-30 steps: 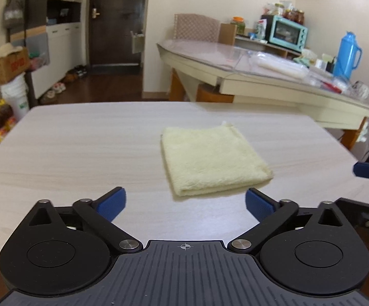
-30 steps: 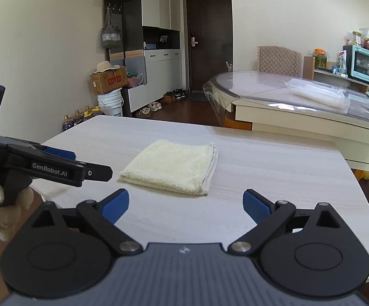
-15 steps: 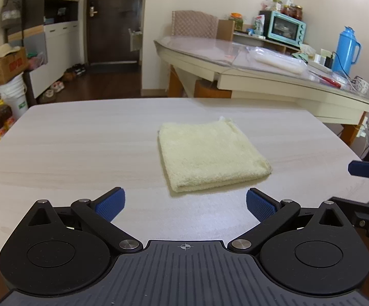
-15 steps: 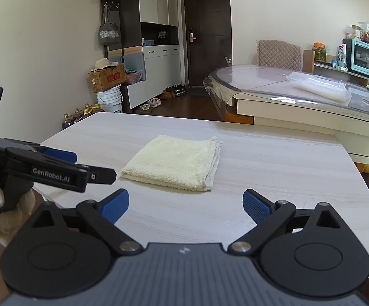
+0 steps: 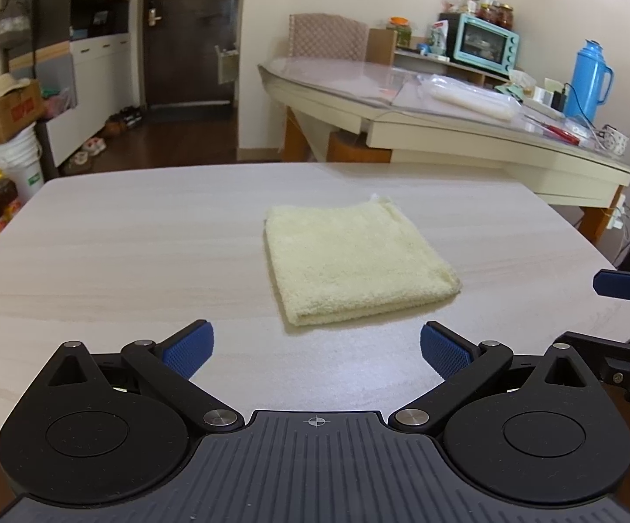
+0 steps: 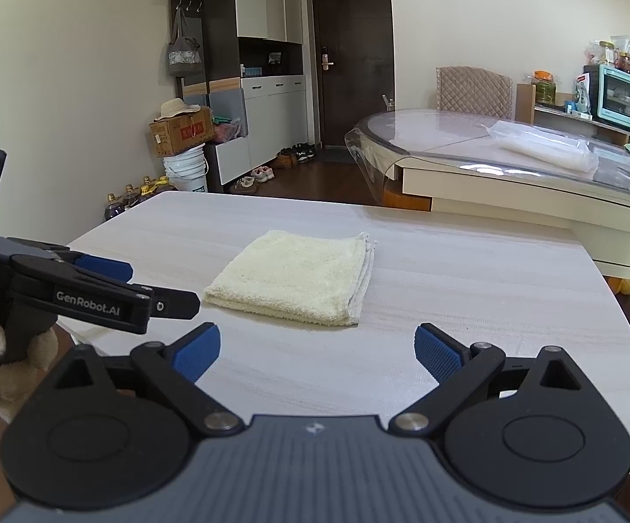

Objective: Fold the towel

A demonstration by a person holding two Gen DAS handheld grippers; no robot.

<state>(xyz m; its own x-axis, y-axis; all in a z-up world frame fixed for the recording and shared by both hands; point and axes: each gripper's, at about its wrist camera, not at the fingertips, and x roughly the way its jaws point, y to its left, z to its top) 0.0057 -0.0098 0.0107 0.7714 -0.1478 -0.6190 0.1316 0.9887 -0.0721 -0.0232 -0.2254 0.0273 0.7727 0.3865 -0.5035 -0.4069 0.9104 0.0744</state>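
I count one folded yellow towel (image 5: 354, 261) on one pale wood-grain table (image 5: 140, 253). I hold two grippers, the left gripper (image 5: 317, 346) and the right gripper (image 6: 317, 348). Behind stand one second table (image 5: 467, 130), one teal toaster oven (image 5: 485, 45), one blue thermos (image 5: 587, 80) and one white bucket (image 5: 21, 161).

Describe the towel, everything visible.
The towel is pale yellow terry cloth, folded into a compact, roughly square stack lying flat near the middle of the light wood-grain table. The rounded fold faces the left wrist camera; the right wrist view shows layered loose edges along its right side and a small tag or frayed bit at the far corner. Nothing touches it but the table; both tongs stand open, short of it.
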